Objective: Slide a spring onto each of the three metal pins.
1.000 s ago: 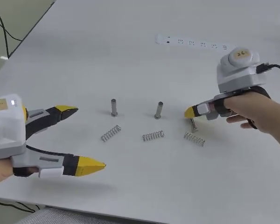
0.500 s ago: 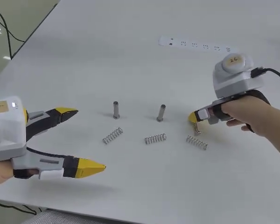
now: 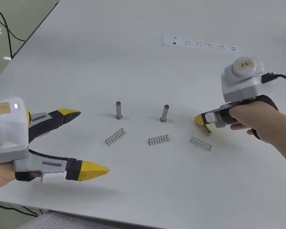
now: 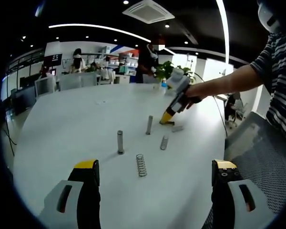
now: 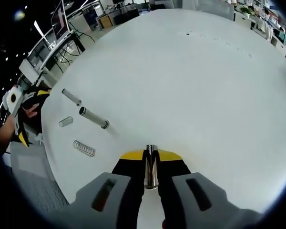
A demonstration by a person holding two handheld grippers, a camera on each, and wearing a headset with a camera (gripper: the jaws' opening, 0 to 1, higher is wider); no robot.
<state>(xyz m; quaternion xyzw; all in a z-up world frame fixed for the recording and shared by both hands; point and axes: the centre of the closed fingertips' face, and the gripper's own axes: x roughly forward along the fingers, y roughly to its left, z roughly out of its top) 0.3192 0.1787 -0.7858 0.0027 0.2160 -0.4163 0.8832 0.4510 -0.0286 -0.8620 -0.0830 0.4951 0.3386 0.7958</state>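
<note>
Two metal pins stand upright on the white table (image 3: 133, 57), one on the left (image 3: 118, 109) and one in the middle (image 3: 165, 113). In front of them lie three springs: left (image 3: 115, 136), middle (image 3: 158, 140) and right (image 3: 200, 143). My right gripper (image 3: 200, 120) hovers just above the right spring, shut on the third pin (image 5: 150, 167), which lies along its jaws. My left gripper (image 3: 83, 140) stands open near the front left edge with nothing between its fingers. From the left gripper view, the nearest spring (image 4: 141, 164) and pin (image 4: 120, 142) lie ahead.
A white power strip (image 3: 200, 45) lies at the back of the table. The table's left edge (image 3: 19, 52) falls away to the floor, where black cables (image 3: 5, 33) run. Office desks and people stand in the background of the left gripper view.
The right gripper, holding the pin, has shifted slightly to the right and lower, over the right spring. The left gripper and the loose parts have stayed put.
</note>
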